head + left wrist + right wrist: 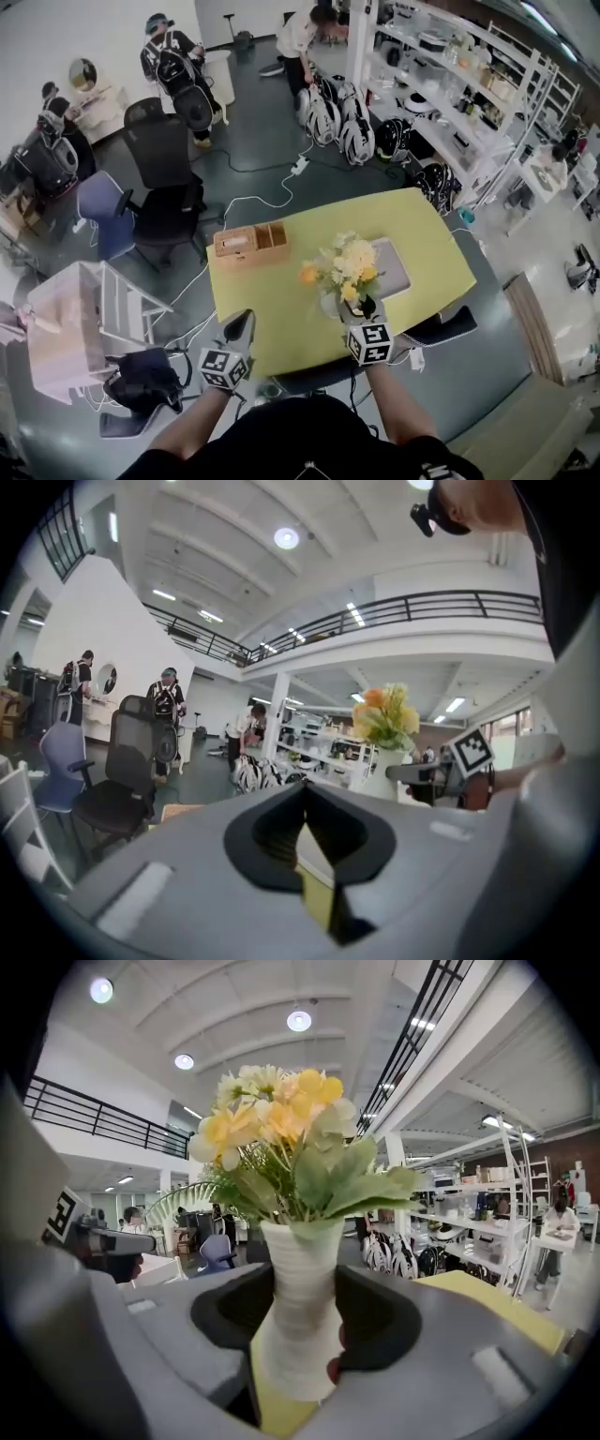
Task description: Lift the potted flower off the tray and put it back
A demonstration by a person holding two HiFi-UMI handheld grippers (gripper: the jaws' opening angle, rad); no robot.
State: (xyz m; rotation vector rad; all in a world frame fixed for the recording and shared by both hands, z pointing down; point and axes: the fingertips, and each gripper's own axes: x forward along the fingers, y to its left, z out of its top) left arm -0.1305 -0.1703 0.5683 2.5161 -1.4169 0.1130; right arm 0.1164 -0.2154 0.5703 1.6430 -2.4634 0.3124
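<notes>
The potted flower (pixel 345 267), yellow and white blooms in a ribbed white vase (pixel 296 1316), hangs above the yellow-green table (pixel 281 319). My right gripper (pixel 360 310) is shut on the vase; in the right gripper view the black pads (pixel 380 1321) press on both of its sides. The grey tray (pixel 399 269) lies on the table just right of and behind the flowers. My left gripper (pixel 241 323) hovers over the table's near left edge, its jaws (pixel 305 803) closed together with nothing between them. In the left gripper view the flowers (pixel 384 714) and the right gripper's marker cube (pixel 473 752) show at the right.
A wooden box (pixel 250 242) with two compartments stands at the table's far left corner. Office chairs (pixel 164 202) and a white cart (pixel 80 319) stand to the left. Shelving (pixel 450 103) runs along the right, and people (pixel 173 61) stand at the back.
</notes>
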